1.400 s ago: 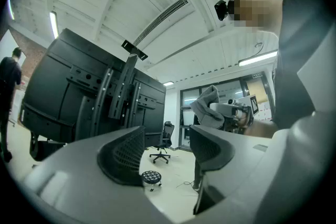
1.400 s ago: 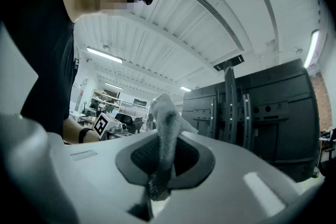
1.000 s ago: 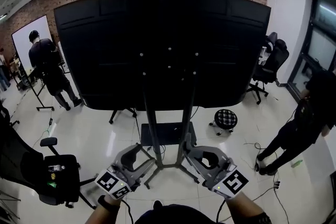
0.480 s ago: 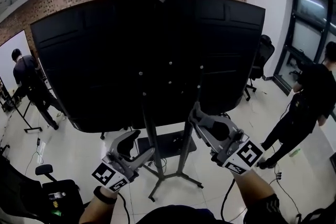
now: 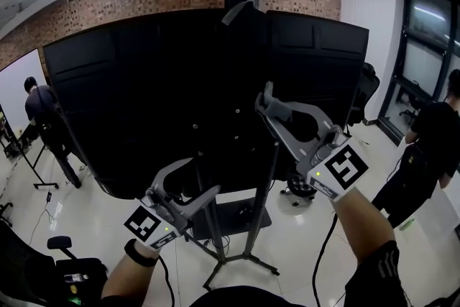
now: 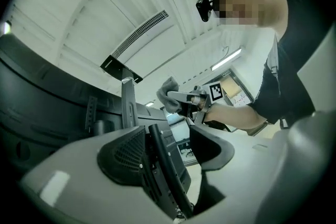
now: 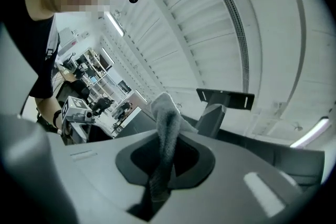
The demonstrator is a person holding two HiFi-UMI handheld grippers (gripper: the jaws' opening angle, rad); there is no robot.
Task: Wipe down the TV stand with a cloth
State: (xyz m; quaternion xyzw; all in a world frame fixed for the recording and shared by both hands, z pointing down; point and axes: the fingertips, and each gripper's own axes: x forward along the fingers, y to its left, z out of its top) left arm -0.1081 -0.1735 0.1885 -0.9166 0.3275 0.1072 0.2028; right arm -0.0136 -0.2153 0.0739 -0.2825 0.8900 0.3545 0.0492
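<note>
The TV stand (image 5: 253, 226) has two dark uprights and carries a big black screen (image 5: 144, 104), seen from behind. My right gripper (image 5: 263, 103) is raised against the screen's back, near the right upright, and is shut on a grey cloth (image 7: 167, 128). The cloth (image 6: 167, 92) sticks out past the jaws of the right gripper (image 7: 165, 157). Lower down, my left gripper (image 5: 203, 177) stands open at the left upright (image 5: 215, 241). In the left gripper view the left gripper (image 6: 178, 149) has the black upright (image 6: 163, 165) between its jaws, close to the left pad.
A person (image 5: 43, 108) stands at the back left by a whiteboard, another person (image 5: 431, 147) at the right. An office chair (image 5: 72, 273) is at the lower left. A patterned stool (image 5: 298, 190) sits behind the stand on the glossy white floor.
My right gripper has risen with the cloth from near the stand's base to the back of the screen. The left gripper has come up a little along the left upright.
</note>
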